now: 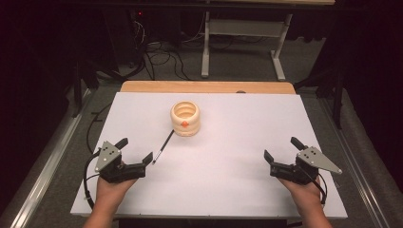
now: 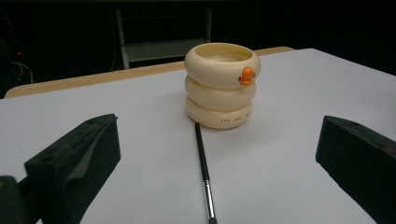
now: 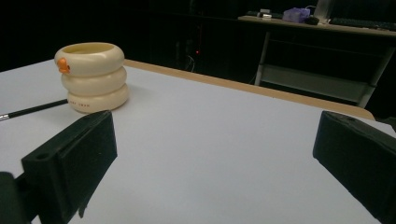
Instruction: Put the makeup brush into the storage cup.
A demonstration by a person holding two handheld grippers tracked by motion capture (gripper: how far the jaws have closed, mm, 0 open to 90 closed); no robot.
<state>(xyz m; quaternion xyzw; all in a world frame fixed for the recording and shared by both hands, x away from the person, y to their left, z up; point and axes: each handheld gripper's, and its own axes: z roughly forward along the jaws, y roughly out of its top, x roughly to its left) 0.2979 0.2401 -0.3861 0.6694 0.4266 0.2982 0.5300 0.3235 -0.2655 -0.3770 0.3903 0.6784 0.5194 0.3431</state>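
Note:
A cream ringed cup (image 1: 185,118) with an orange beak-like knob stands upright near the middle of the white table (image 1: 237,156). A thin black pen (image 1: 163,147) lies flat just left of it, one end near the cup's base. The left gripper view has the cup (image 2: 221,84) and the pen (image 2: 203,170) straight ahead. My left gripper (image 1: 135,150) rests at the front left, open, nothing between its jaws, its right jaw tip close to the pen's near end. My right gripper (image 1: 283,148) rests at the front right, open and holding nothing. The cup (image 3: 92,77) sits far left in the right gripper view.
A wooden strip (image 1: 207,87) borders the table's far edge. Beyond it stand a white desk frame (image 1: 242,42) and loose cables (image 1: 161,57) on the dark floor. Metal rails (image 1: 52,156) run along both table sides.

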